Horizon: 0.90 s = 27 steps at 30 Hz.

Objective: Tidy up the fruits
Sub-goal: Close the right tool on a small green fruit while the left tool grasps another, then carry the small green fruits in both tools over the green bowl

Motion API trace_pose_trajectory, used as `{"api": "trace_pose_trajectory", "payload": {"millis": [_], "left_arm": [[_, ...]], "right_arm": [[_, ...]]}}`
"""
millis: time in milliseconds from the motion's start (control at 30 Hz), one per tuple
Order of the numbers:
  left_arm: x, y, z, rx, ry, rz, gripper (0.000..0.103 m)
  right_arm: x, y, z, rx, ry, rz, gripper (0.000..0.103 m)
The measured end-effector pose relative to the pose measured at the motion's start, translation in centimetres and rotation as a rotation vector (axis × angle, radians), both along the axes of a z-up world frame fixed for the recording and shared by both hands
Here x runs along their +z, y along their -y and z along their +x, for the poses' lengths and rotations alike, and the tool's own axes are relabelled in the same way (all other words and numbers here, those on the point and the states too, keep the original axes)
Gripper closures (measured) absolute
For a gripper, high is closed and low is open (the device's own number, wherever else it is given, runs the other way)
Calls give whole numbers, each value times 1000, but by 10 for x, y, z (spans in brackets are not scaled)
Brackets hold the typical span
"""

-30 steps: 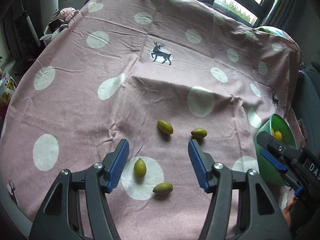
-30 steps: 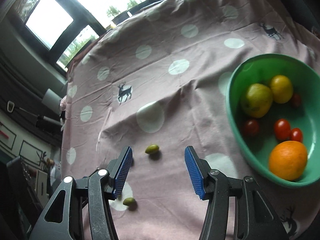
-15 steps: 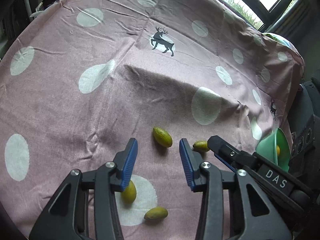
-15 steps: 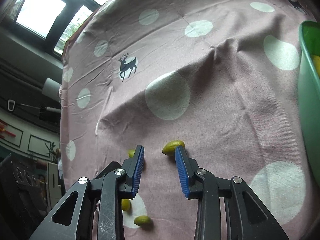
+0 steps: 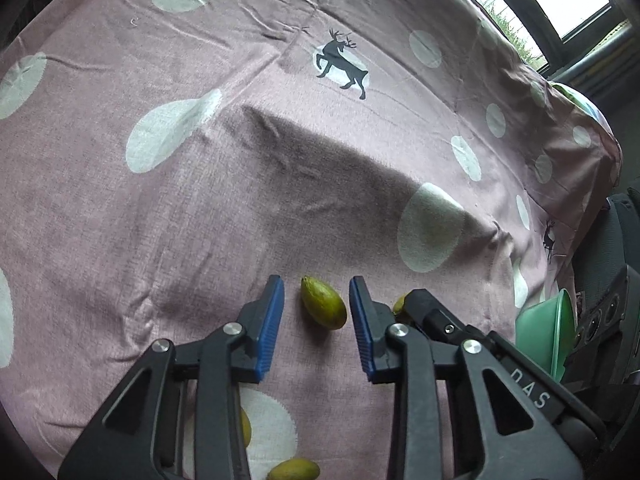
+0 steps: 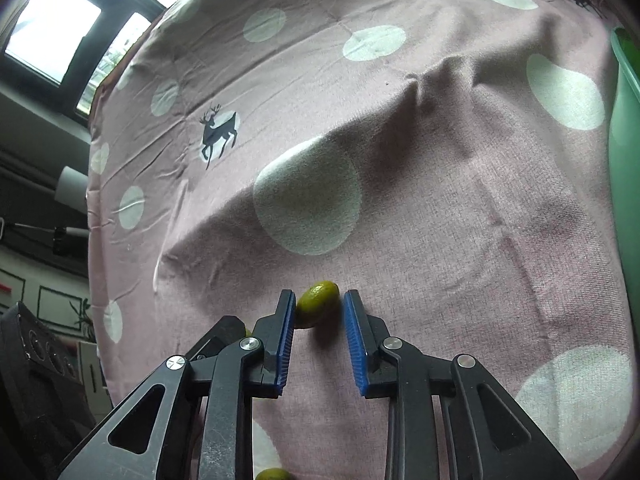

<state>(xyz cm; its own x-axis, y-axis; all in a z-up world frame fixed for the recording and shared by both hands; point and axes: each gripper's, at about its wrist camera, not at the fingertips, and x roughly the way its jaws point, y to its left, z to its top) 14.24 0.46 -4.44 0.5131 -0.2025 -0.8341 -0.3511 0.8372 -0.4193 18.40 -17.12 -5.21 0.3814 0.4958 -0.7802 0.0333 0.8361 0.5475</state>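
Straddling green fruit [image 5: 323, 307], left claw [image 5: 317, 322] spread; right claw [image 6: 319, 338] spread about second fruit [image 6: 316, 309] (green bowl [image 6: 626, 128] cropped at frame edge).

A pink tablecloth [image 5: 248, 208] with white dots and black deer prints covered the tabletop, creased into a raised fold. Daylight came through dark-framed windows [image 6: 52, 32] beyond its far edge. Framed pictures [image 6: 52, 304] hung on a pale wall.
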Motion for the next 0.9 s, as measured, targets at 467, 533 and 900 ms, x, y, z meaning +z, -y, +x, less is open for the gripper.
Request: {"api": "trace_pose_trajectory", "payload": {"millis": [467, 533, 900], "left_arm": [[-3, 8, 2, 47, 8, -15, 84], [-3, 9, 1, 50, 5, -17, 84], [21, 23, -13, 35, 68, 29, 84]], "right_arm": [[-2, 4, 4, -14, 8, 9, 80], [-1, 4, 2, -18, 7, 4, 80], [23, 24, -13, -55, 81, 1, 80]]}}
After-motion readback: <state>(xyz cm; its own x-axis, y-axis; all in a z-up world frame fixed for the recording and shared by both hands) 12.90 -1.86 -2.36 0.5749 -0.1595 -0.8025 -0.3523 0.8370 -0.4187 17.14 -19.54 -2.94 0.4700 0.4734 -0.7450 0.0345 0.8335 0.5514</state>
